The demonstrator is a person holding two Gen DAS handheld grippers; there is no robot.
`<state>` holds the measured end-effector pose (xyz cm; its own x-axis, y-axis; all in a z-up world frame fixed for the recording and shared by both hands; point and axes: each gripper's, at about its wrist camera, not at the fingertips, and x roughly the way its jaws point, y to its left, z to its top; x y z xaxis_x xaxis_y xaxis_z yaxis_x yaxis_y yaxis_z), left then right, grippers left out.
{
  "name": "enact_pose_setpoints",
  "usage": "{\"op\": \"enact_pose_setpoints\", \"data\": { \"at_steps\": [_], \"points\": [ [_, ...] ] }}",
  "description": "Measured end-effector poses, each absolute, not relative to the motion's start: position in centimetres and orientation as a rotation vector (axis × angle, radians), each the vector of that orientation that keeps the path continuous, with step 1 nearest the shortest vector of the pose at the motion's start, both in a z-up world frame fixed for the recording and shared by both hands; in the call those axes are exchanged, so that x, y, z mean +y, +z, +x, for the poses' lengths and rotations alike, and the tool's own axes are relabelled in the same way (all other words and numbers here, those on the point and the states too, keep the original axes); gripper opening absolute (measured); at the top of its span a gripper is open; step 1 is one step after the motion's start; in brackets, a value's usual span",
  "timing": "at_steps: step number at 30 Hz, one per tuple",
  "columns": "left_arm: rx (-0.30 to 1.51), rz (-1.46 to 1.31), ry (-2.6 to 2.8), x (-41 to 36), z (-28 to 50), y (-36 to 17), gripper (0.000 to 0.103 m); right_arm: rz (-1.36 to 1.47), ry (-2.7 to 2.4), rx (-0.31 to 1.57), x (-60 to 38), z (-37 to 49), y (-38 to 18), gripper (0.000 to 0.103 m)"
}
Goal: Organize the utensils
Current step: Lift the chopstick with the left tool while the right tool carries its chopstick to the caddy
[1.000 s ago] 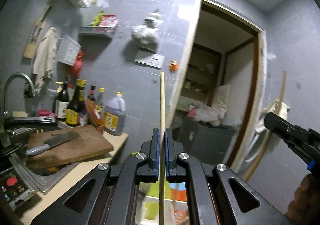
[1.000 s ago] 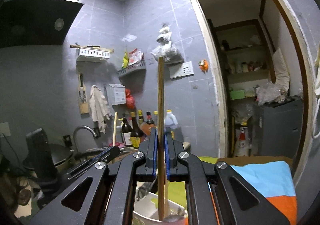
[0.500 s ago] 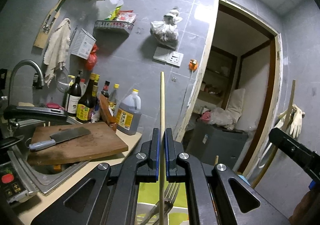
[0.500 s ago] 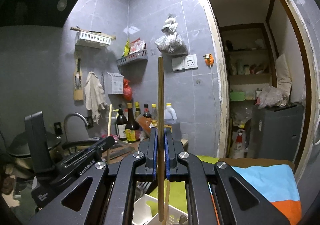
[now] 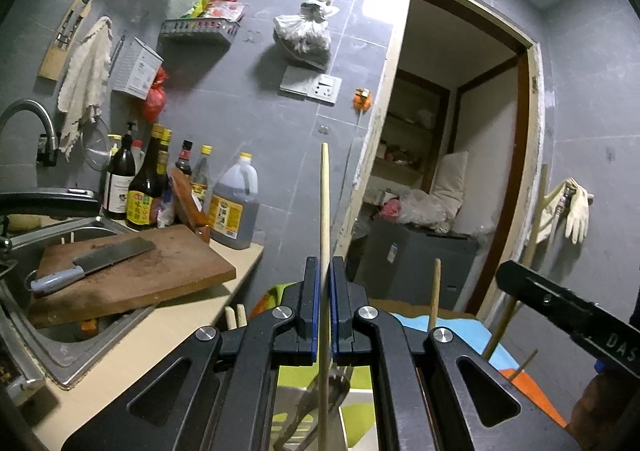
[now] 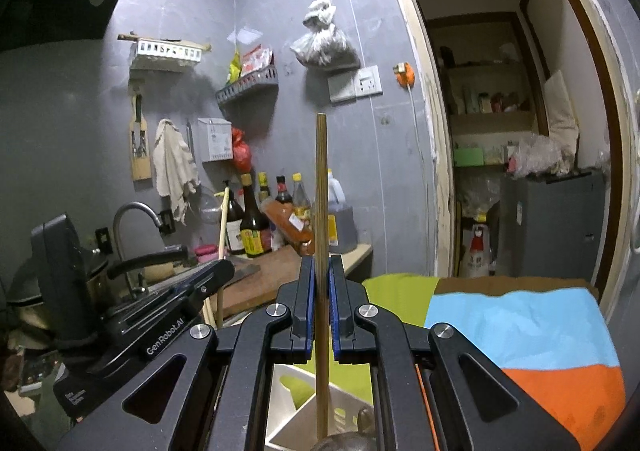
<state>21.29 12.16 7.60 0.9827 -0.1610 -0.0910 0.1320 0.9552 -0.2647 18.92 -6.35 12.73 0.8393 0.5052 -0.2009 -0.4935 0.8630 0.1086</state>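
My left gripper (image 5: pixel 324 267) is shut on a pale wooden chopstick (image 5: pixel 324 203) that stands upright between the pads; its lower end reaches down among metal utensils (image 5: pixel 320 399) in a white holder (image 5: pixel 288 423) below. My right gripper (image 6: pixel 321 263) is shut on a darker wooden chopstick (image 6: pixel 321 187), also upright, its lower end inside the white utensil holder (image 6: pixel 296 407). The left gripper's body shows at the left of the right wrist view (image 6: pixel 168 315). The right gripper's body shows at the right of the left wrist view (image 5: pixel 568 311), with its chopstick (image 5: pixel 434 291) beside.
A striped cloth (image 6: pixel 520 331) covers the table under the holder. To the left a counter (image 5: pixel 160 335) carries a cutting board (image 5: pixel 132 271) with a cleaver (image 5: pixel 92 263) over the sink, plus sauce bottles (image 5: pixel 148 187). An open doorway (image 5: pixel 448 171) lies behind.
Both grippers have lowered with their chopsticks, whose lower ends now sit deeper in the white holder. The left wrist view has tilted so more of the counter and holder shows.
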Motion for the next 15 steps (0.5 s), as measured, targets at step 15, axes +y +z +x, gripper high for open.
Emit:
{"op": "enact_pose_setpoints", "data": {
  "at_steps": [15],
  "points": [
    [0.174, -0.233, -0.184, 11.3, 20.8, 5.8, 0.003, 0.079, 0.511, 0.301, -6.2, 19.3, 10.2, 0.005]
  ]
}}
